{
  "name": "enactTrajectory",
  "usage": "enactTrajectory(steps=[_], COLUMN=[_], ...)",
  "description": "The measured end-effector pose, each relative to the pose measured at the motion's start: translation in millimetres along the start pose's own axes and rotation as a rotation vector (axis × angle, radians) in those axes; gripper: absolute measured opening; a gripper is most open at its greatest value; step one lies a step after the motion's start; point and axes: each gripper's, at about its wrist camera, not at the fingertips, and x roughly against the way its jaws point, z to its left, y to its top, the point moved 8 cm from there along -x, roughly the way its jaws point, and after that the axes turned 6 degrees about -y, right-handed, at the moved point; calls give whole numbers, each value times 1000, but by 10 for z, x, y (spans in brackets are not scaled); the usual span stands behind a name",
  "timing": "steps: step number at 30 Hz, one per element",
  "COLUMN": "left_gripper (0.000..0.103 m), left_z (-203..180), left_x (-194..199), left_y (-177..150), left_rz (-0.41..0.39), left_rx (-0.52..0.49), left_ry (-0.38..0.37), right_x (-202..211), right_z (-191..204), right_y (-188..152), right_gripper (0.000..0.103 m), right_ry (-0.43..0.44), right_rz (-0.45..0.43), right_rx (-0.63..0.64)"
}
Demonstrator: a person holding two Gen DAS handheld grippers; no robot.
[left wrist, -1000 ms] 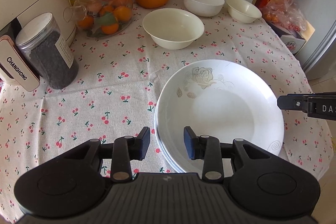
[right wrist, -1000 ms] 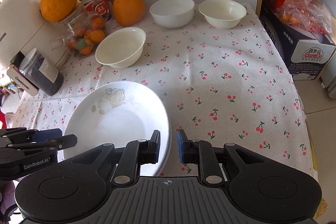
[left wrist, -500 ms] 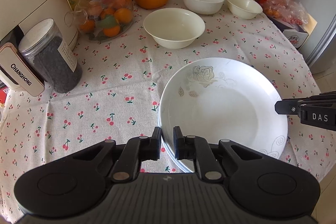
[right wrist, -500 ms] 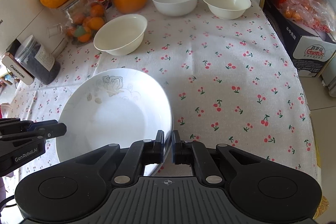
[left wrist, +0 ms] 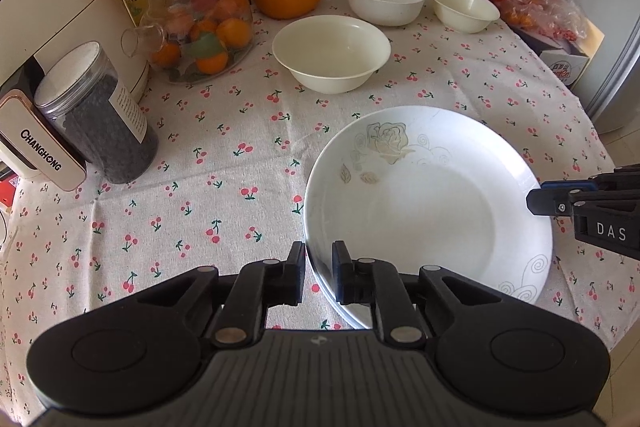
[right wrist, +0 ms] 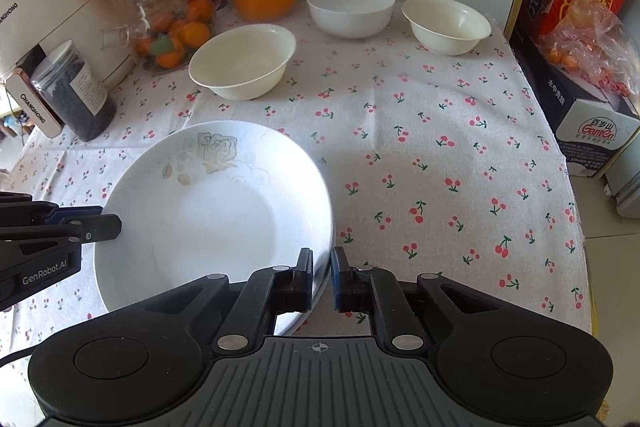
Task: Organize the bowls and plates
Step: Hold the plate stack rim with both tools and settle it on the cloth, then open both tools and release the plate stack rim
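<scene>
The left claw (left wrist: 319, 255) sits at the plate's (left wrist: 432, 219) left near edge. One finger is outside the rim over the cherry-print cloth of the table (left wrist: 224, 163) and the other is inside, above the plate's well. Its jaws are opening with the rim between them, and a thin gap shows on either side, so the pads are not pressing on it.

The plate lies flat on the table. It is round, white, glossy and shallow. A pale grey-gold rose with two leaves is printed on its far left rim, and faint grey curls on its near right rim. A second rim shows just under it along the near edge, as if another plate lies beneath.

The right claw (right wrist: 321, 259) straddles the plate's right near edge in the same way, with its black finger over the inside and its blue-padded finger outside over the cloth. These jaws are also opening, with the rim between them and loose.

Beyond the plate, towards the back of the table, stand three empty bowls. A wide cream bowl (left wrist: 332, 53) is nearest the plate. A white bowl (left wrist: 384, 3) is further back and to its right. A smaller cream bowl (left wrist: 464, 7) is furthest right.
</scene>
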Motion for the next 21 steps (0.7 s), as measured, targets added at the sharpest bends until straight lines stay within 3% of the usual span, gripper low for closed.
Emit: enactTrajectory(steps=[6, 11, 15, 21], left_gripper=[24, 50, 75, 99], left_z=[-4, -3, -1, -13], left_x=[28, 52, 64, 110], left_y=[22, 57, 110, 259], left_rz=[-13, -31, -46, -121], left_rx=[3, 1, 7, 20], left_ry=[5, 11, 10, 7], right_x=[43, 78, 127, 187], right_z=[-59, -150, -234, -418], right_y=[54, 121, 212, 350], right_gripper=[17, 32, 66, 78], right_ry=[16, 17, 40, 95], right_rz=[4, -7, -37, -54], right_rx=[-38, -85, -135, -244])
